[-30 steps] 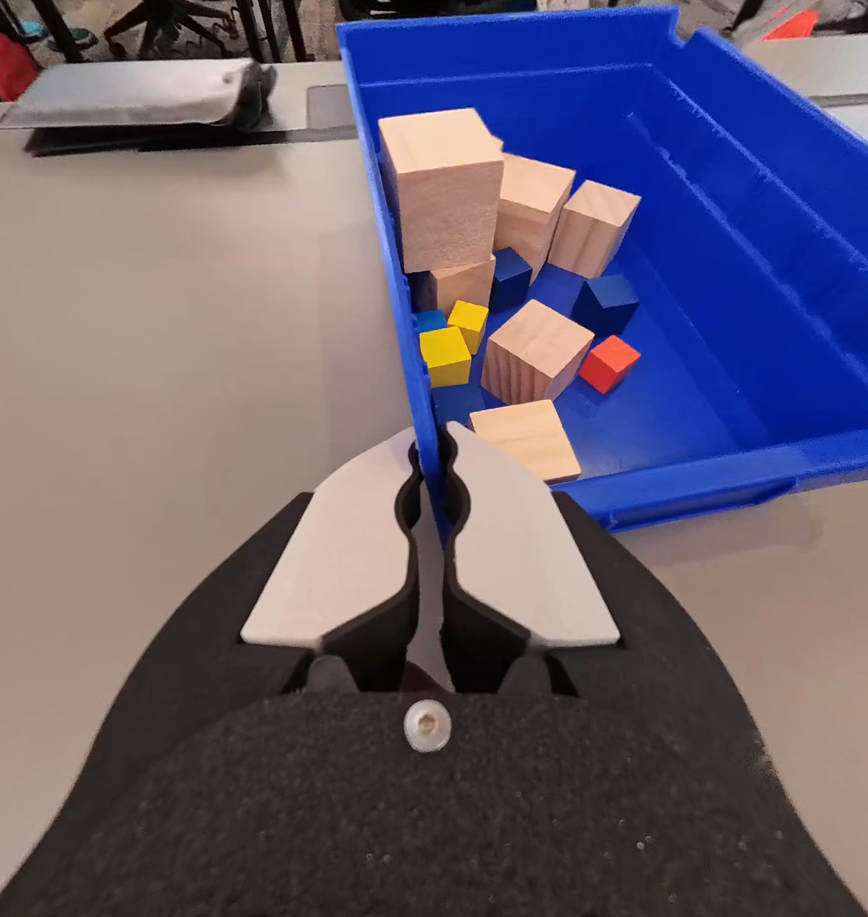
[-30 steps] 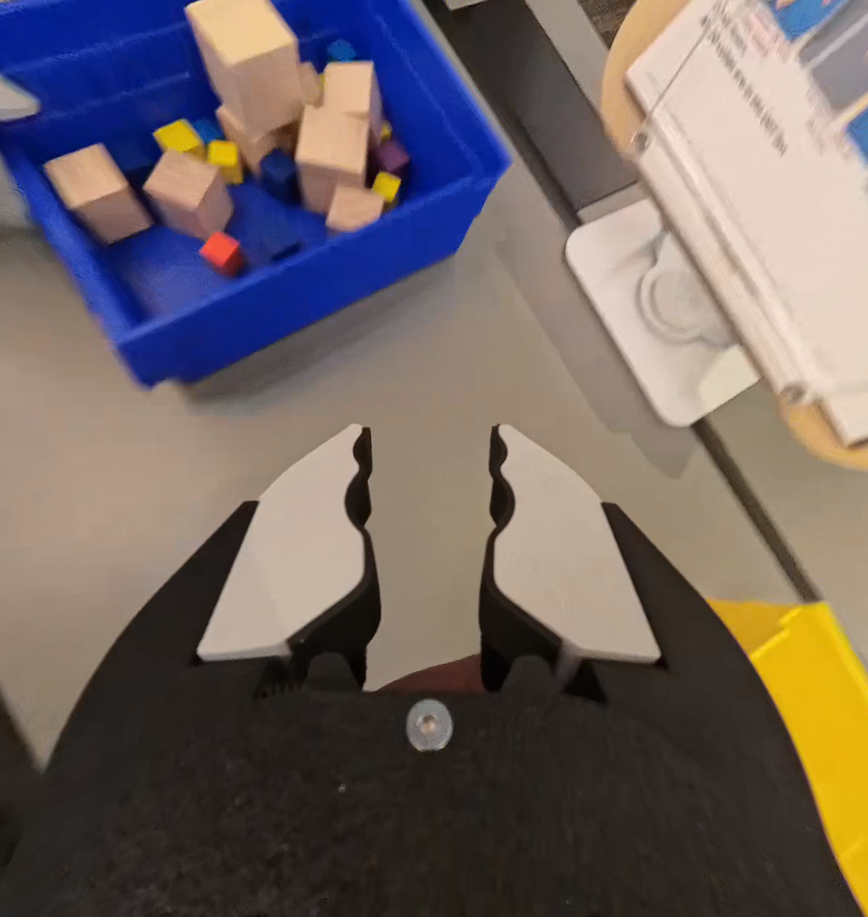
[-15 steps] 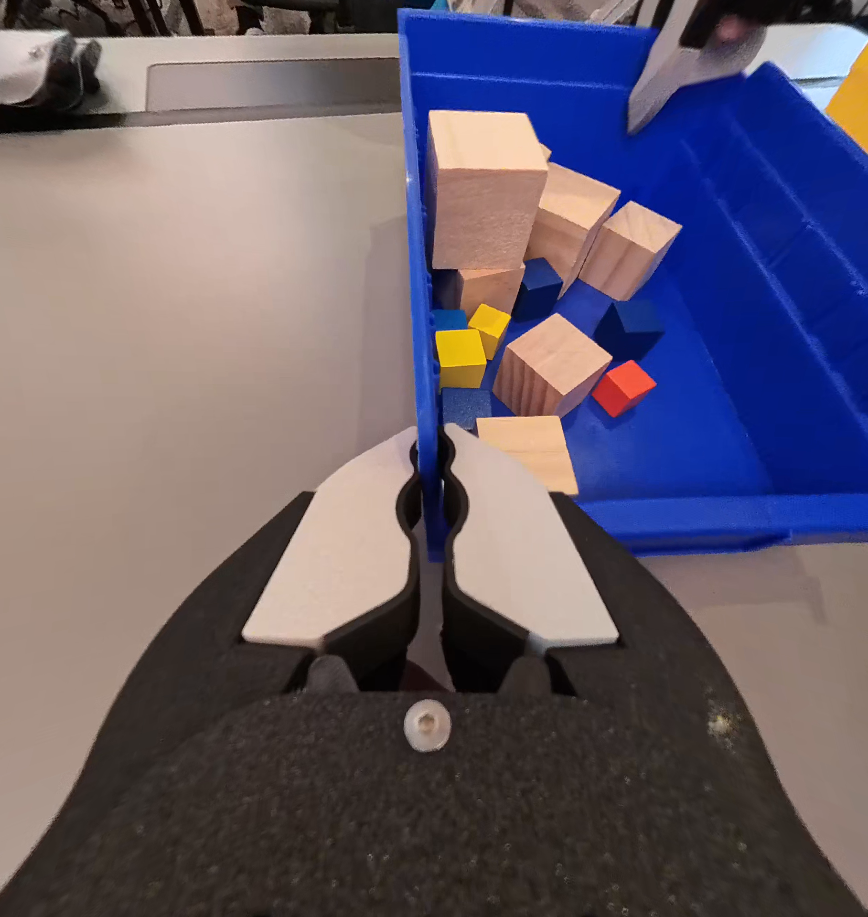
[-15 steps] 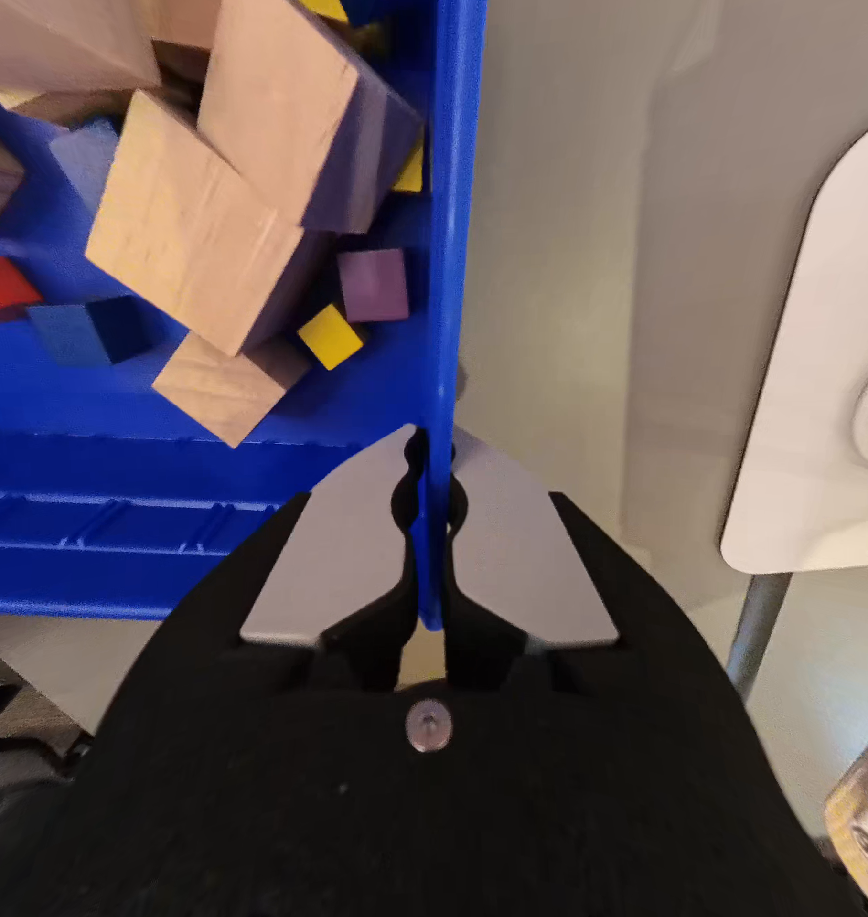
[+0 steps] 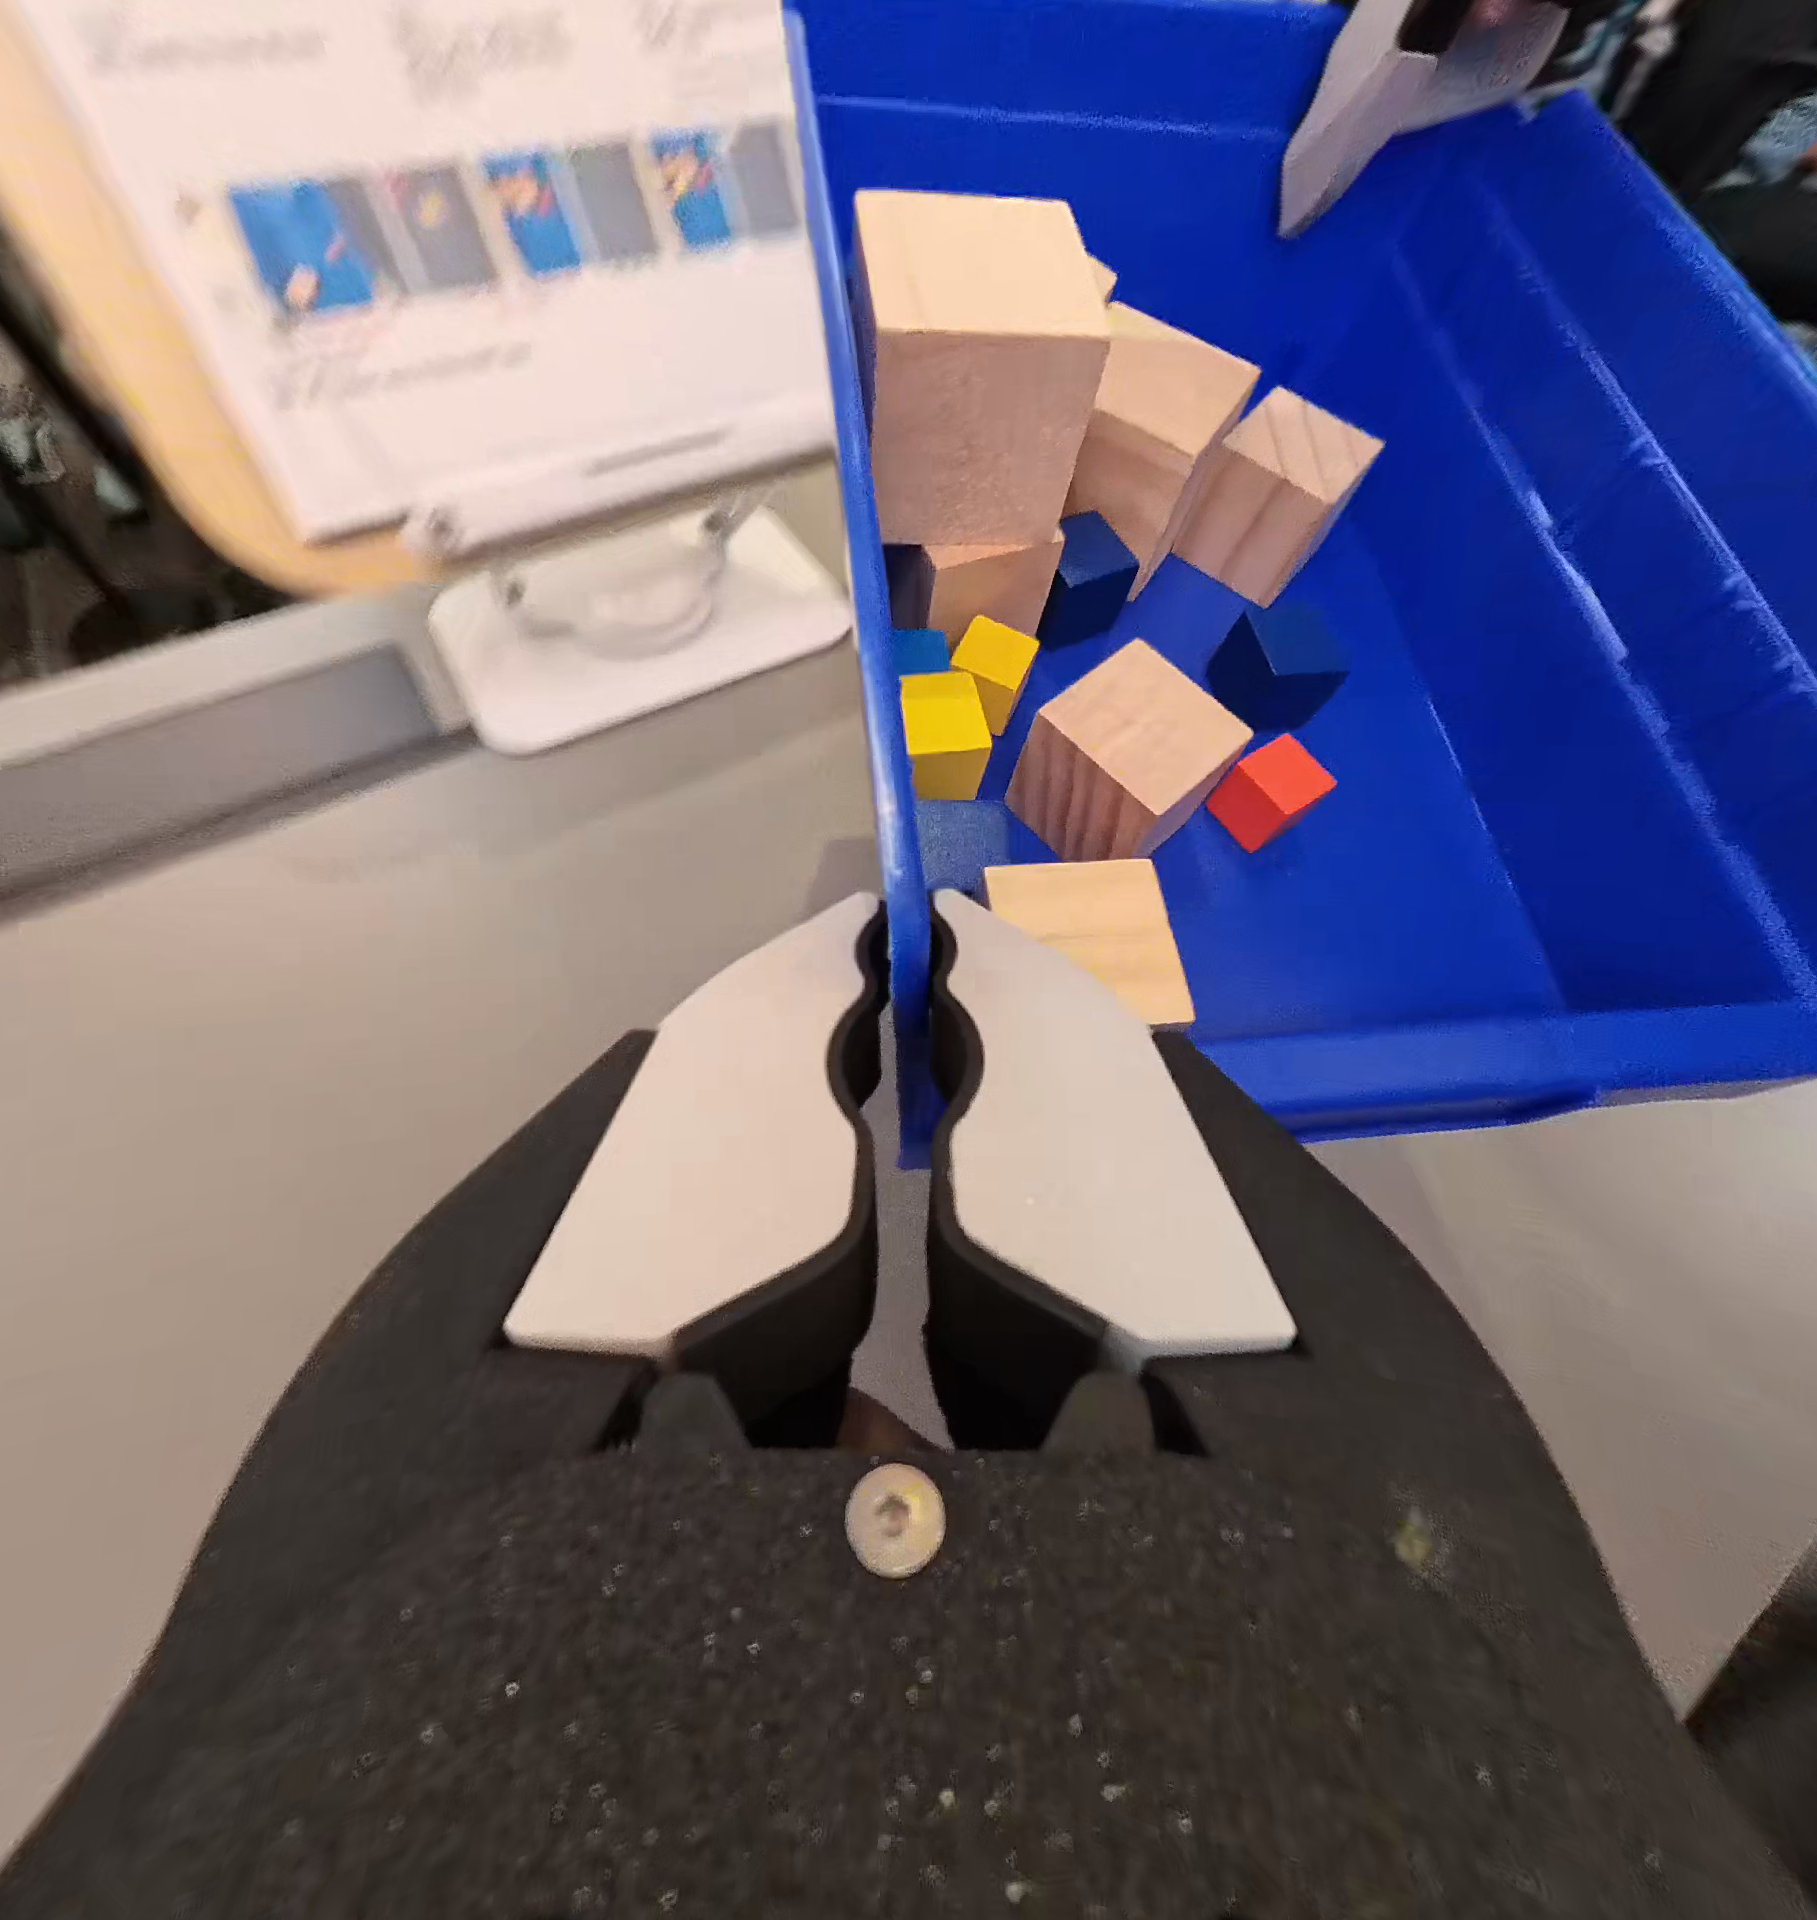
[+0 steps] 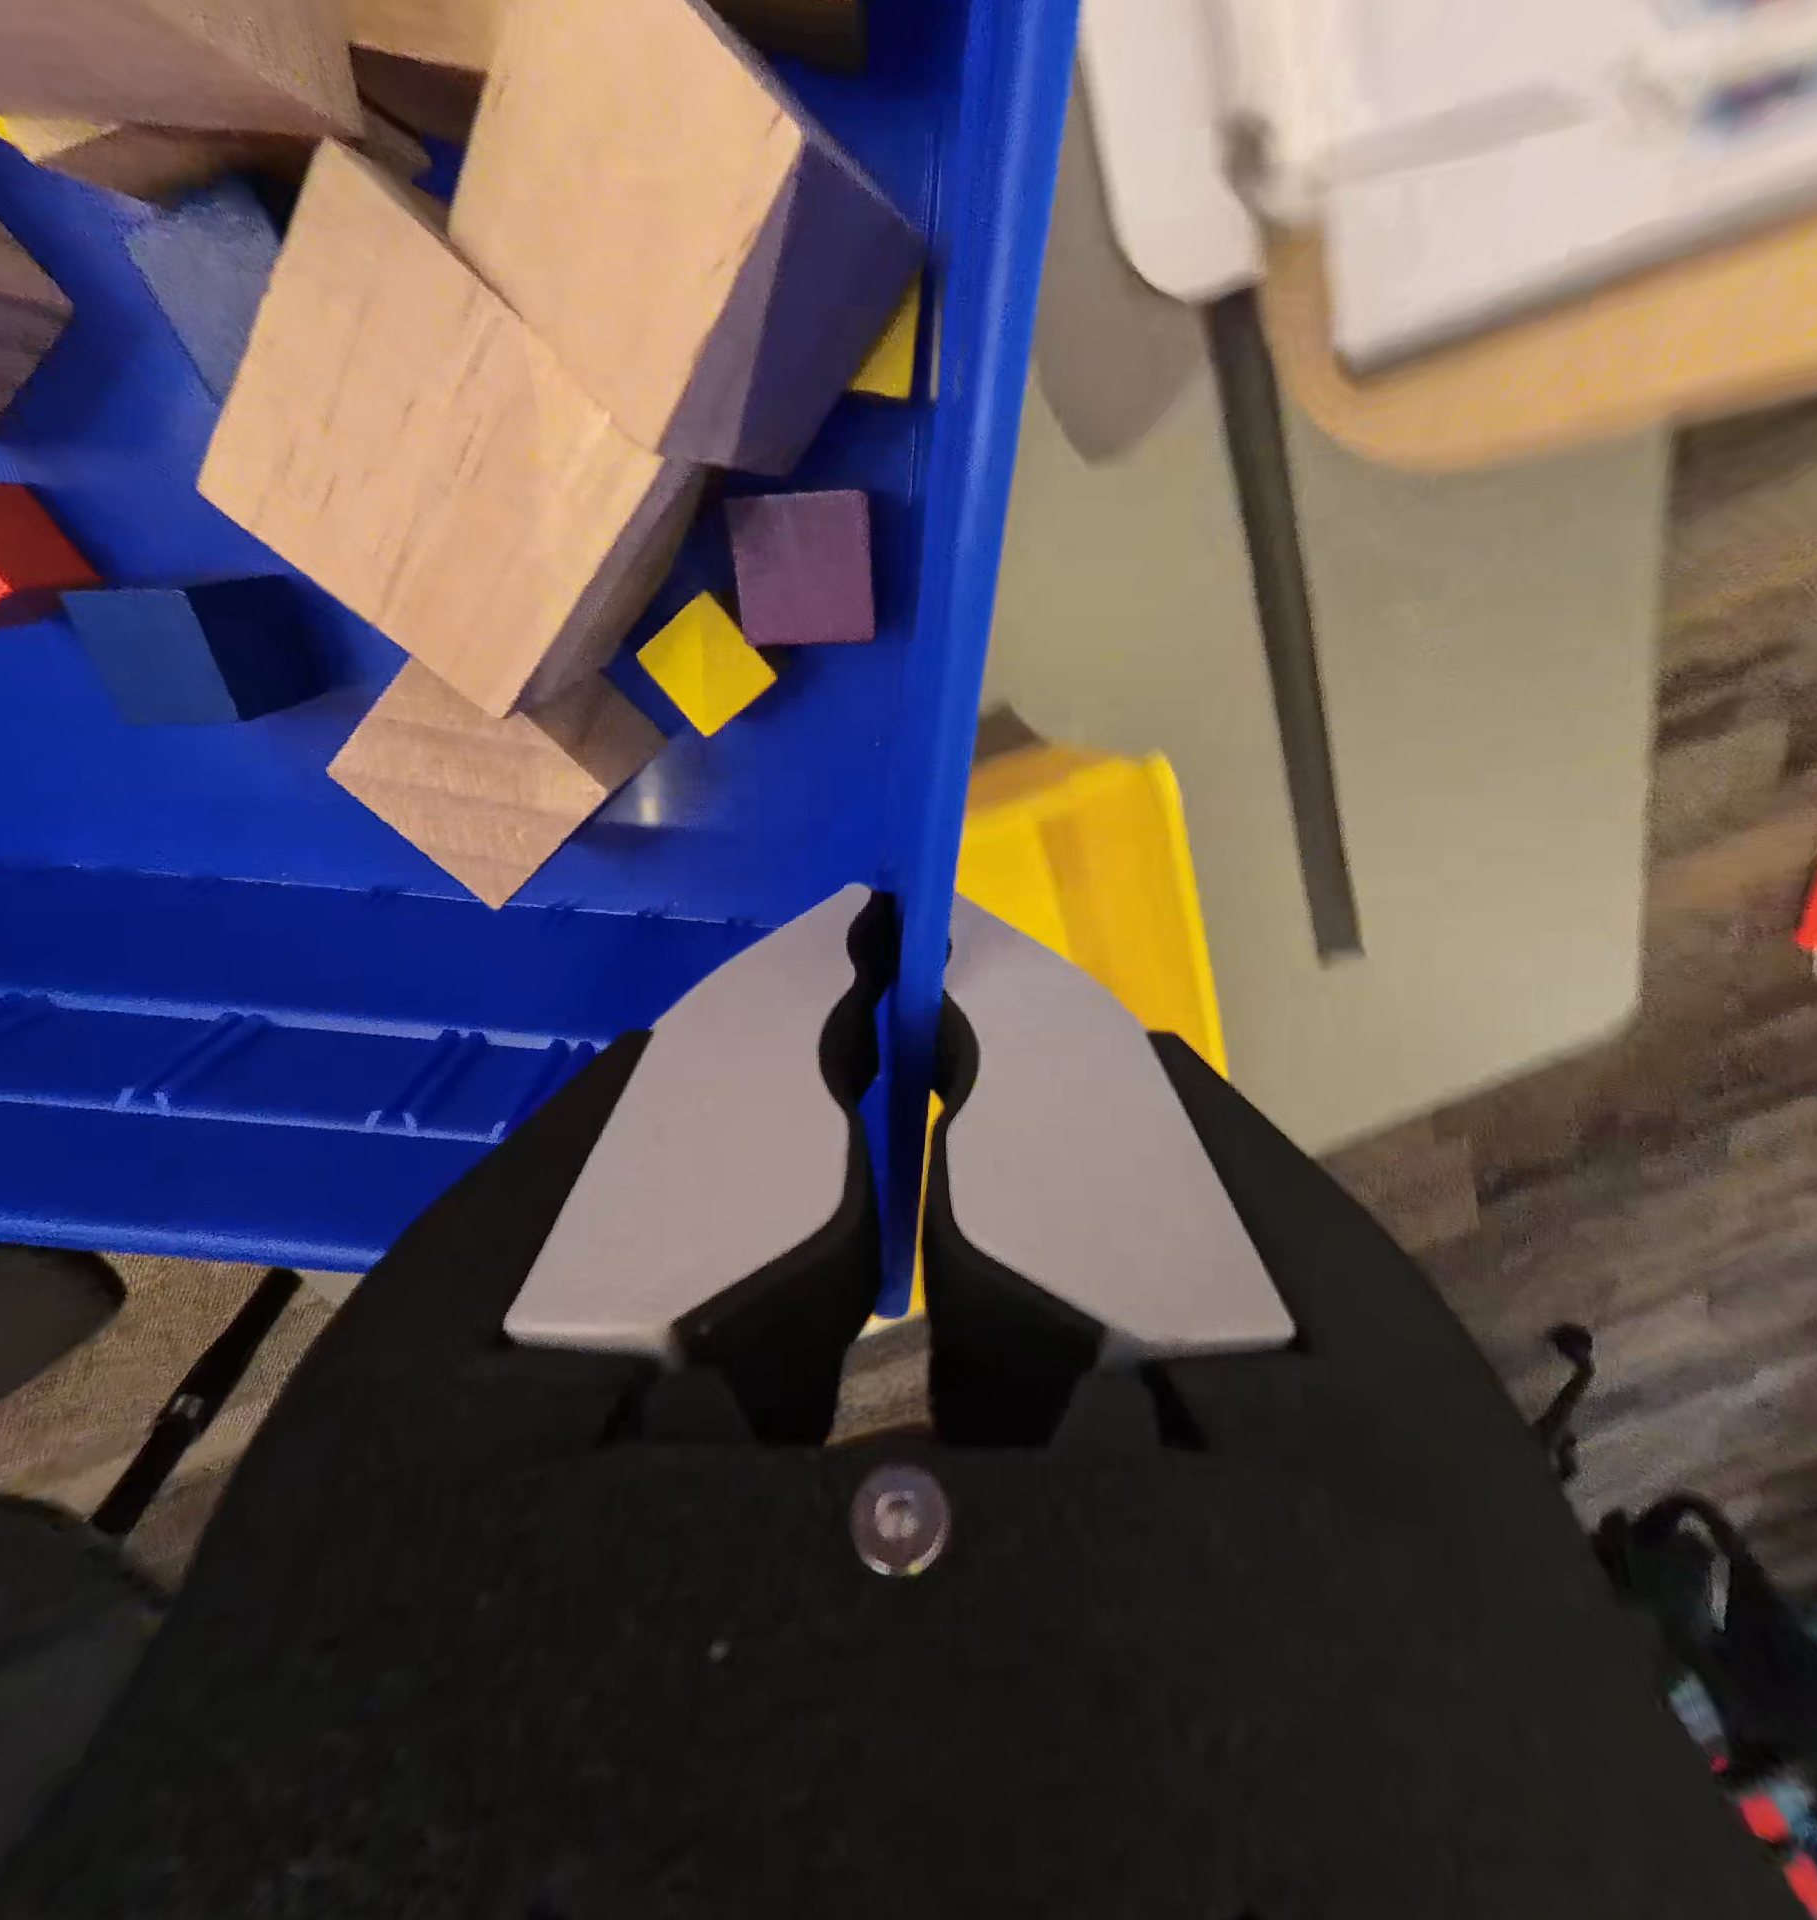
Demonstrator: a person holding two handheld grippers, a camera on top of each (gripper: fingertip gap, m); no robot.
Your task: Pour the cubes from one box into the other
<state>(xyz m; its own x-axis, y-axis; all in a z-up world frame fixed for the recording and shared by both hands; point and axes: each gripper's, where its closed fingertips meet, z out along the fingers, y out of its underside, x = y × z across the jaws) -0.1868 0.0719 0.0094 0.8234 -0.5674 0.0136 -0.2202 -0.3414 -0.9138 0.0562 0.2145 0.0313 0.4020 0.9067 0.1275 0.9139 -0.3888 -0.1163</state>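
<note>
Both tools are clamped on the blue box now, one at each end. The left tool has its fingers pinched narrow on the near side wall, same grip as a second ago. The right tool is closed tight on the opposite wall; a second back it was hanging open over the worktop, clear of the box.

The box is up off the grey worktop and has swung round: behind it in the left wrist view there's now a printed sheet on a white stand, where before it was bare table. In the right wrist view the yellow box shows just past the blue wall, lower down, with floor beyond it.

The cubes have barely stirred. The large wooden blocks lean piled against the left-hand wall, yellow cubes beside them, a red cube and a dark blue cube loose on the floor of the box. A purple cube sits against the wall by the right tool.
</note>
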